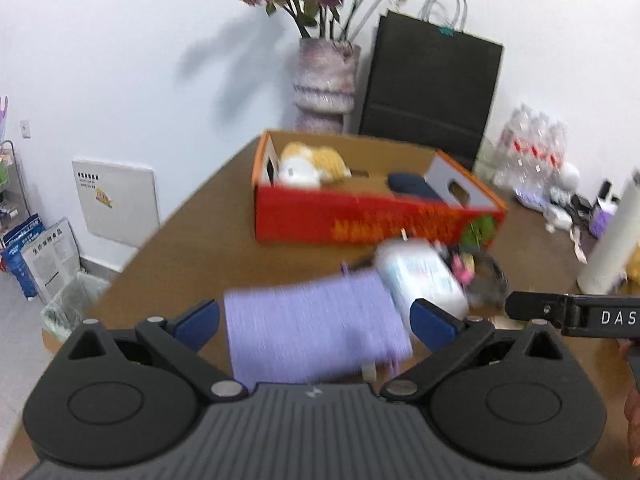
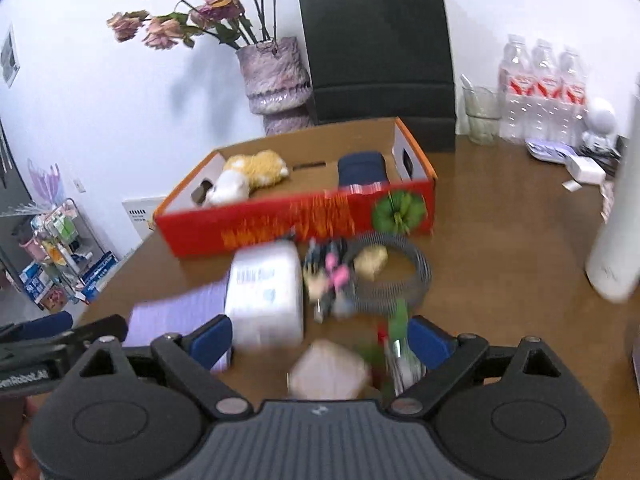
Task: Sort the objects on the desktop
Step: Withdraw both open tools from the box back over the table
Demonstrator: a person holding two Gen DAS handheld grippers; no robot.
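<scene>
My left gripper (image 1: 316, 326) is open over the brown table, and a purple cloth (image 1: 316, 332) lies flat between its blue pads without touching them. A white tissue pack (image 1: 424, 276) sits just beyond the cloth. My right gripper (image 2: 320, 340) is also open, above a pale pink square item (image 2: 328, 372) and a green and red item (image 2: 396, 344). Ahead of it lie the tissue pack (image 2: 266, 292), a small pile of clips (image 2: 328, 276) and a black coiled ring (image 2: 392, 276). The red cardboard box (image 2: 296, 220) behind holds a yellow and white plush (image 2: 252, 176) and a dark blue item (image 2: 362, 170).
A vase of dried roses (image 2: 276, 76) and a black paper bag (image 2: 380, 52) stand against the wall behind the box. Water bottles (image 2: 544, 92) and small clutter fill the back right. A white cylinder (image 2: 616, 232) stands at the right. The table edge (image 1: 132, 256) drops off at the left.
</scene>
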